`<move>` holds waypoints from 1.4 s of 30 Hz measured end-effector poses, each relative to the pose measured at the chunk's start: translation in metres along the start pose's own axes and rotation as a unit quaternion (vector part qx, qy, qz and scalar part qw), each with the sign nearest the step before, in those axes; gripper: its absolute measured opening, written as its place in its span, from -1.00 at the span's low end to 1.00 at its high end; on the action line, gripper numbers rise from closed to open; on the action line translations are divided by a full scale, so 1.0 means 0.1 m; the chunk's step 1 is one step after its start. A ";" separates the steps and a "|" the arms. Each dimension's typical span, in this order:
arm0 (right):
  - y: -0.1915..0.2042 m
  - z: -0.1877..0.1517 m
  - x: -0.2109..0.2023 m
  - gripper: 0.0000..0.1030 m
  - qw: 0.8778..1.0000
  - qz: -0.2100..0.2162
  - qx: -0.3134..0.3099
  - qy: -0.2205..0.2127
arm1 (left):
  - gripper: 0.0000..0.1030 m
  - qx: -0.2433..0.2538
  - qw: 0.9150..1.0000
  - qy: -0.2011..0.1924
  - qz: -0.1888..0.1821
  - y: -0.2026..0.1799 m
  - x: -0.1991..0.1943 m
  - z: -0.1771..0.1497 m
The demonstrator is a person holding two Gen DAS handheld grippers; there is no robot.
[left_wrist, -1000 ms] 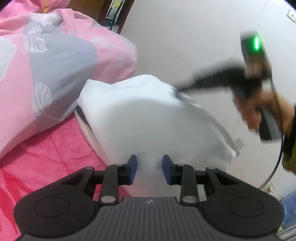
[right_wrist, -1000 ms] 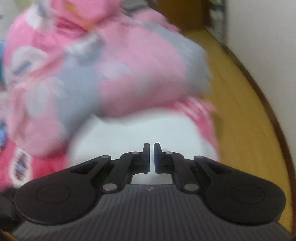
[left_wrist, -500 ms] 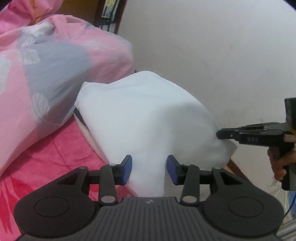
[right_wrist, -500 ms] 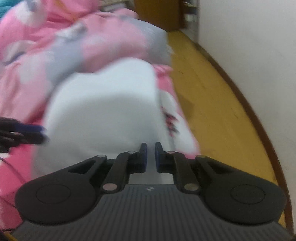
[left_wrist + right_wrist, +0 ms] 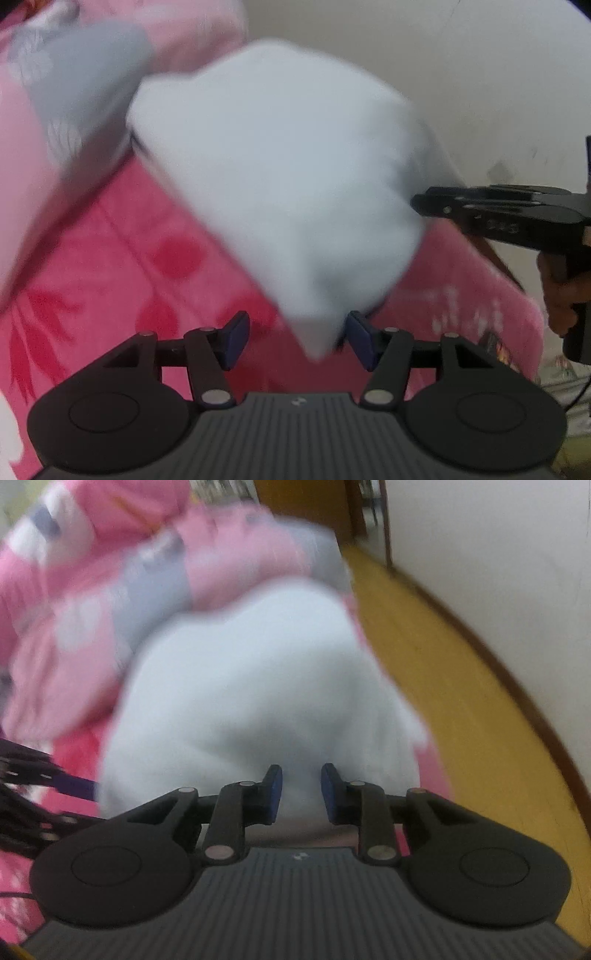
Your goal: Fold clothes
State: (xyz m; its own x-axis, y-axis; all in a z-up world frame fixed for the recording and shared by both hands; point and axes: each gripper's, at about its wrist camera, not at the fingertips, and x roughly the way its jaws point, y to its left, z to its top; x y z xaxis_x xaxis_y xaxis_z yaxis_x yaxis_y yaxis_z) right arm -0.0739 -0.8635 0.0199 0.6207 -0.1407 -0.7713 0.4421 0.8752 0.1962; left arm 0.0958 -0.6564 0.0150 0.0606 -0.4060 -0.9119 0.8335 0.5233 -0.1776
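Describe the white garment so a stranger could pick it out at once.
Start at the bed's red-pink blanket. Near its edge, beside the pink and grey quilt, lies the folded white garment. It is the only plain white, unpatterned cloth there.

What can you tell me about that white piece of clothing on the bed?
The white garment is plain, soft-looking cloth, already folded into a thick, puffy bundle. It lies on the pink blanket, its far edge against a pink and grey quilt. One corner points between the open fingers of the left gripper. The right gripper stands at the opposite edge, cloth between its parted fingers. Blur hides seams or labels.
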 end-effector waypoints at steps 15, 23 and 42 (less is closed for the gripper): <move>0.84 -0.51 -1.23 -0.54 0.990 -0.045 0.114 0.074 | 0.23 0.014 0.997 -0.005 0.071 0.33 -1.25 -0.26; 1.73 -0.30 -2.21 -0.36 0.985 -0.065 0.159 0.032 | 0.62 0.052 0.991 -0.099 0.069 0.28 -2.66 -0.25; 3.35 0.02 -3.52 0.55 0.970 -0.135 0.197 -0.035 | 1.00 0.044 0.975 -0.215 0.017 0.24 -4.56 -0.63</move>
State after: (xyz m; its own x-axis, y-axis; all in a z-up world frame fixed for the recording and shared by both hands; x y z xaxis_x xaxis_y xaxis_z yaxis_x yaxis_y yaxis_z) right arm -0.1426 -0.5217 0.3580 0.4841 -0.3834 -0.7865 0.7994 0.5593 0.2194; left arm 0.0534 -0.4119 0.4031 0.2985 -0.6763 -0.6734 0.8695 0.4836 -0.1002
